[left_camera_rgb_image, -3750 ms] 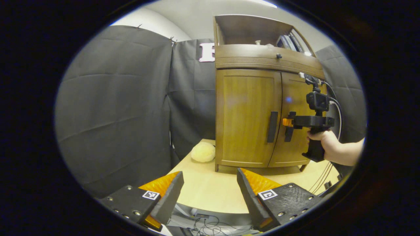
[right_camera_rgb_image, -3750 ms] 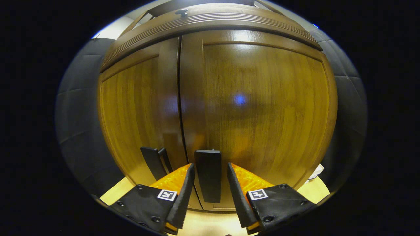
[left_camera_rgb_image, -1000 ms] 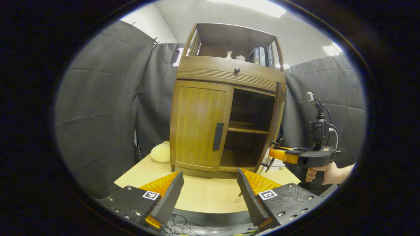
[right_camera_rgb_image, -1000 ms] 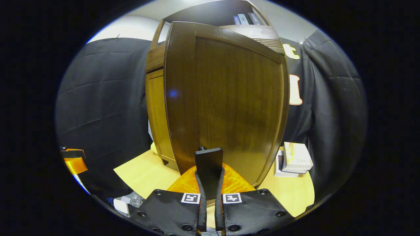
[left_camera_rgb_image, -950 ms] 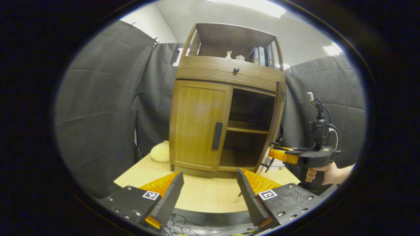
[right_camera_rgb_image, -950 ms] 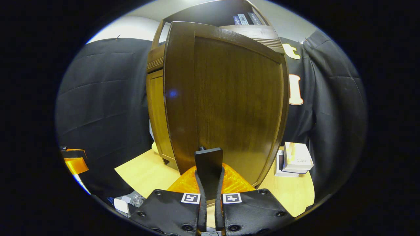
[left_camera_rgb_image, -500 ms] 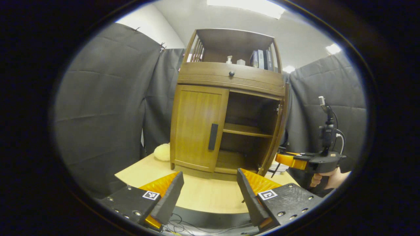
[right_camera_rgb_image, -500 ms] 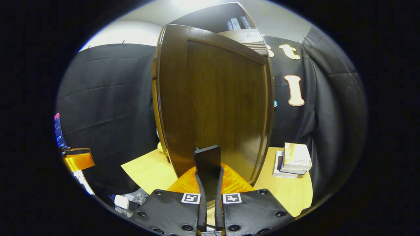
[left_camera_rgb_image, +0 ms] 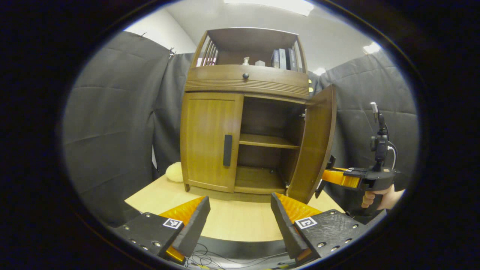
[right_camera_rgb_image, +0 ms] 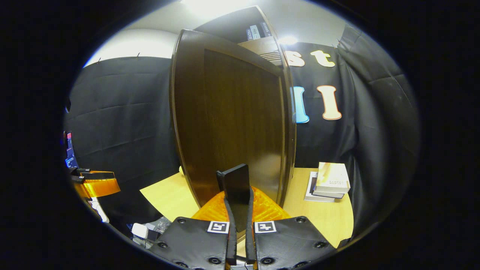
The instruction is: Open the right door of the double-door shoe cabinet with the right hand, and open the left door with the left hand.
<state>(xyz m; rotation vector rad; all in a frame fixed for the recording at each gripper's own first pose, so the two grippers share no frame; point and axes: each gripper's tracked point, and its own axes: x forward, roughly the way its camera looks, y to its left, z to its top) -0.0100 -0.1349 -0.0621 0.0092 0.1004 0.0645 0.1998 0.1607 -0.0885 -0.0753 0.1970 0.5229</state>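
The wooden shoe cabinet (left_camera_rgb_image: 245, 80) stands on a light table (left_camera_rgb_image: 232, 221). Its right door (left_camera_rgb_image: 313, 146) (right_camera_rgb_image: 232, 123) is swung wide, baring an inner shelf (left_camera_rgb_image: 268, 141). The left door (left_camera_rgb_image: 208, 138) is closed, with a dark vertical handle (left_camera_rgb_image: 227, 150). In the right gripper view my right gripper (right_camera_rgb_image: 238, 228) is shut on the right door's handle (right_camera_rgb_image: 235, 183). In the left gripper view that gripper (left_camera_rgb_image: 330, 176) reaches from the right to the door's outer face, held by a hand (left_camera_rgb_image: 382, 197). My left gripper (left_camera_rgb_image: 240, 221) is open and empty, well short of the cabinet.
A pale fluffy thing (left_camera_rgb_image: 173, 172) lies left of the cabinet's foot. A stack of books (right_camera_rgb_image: 330, 182) rests on the table right of the open door. Books and small items (left_camera_rgb_image: 277, 59) sit on the cabinet's top shelf. Cables (left_camera_rgb_image: 210, 257) hang below the table's near edge.
The right door has swung further open, from about edge-on to wide, pulled by my right gripper. The left gripper has shifted its view slightly; it stays open.
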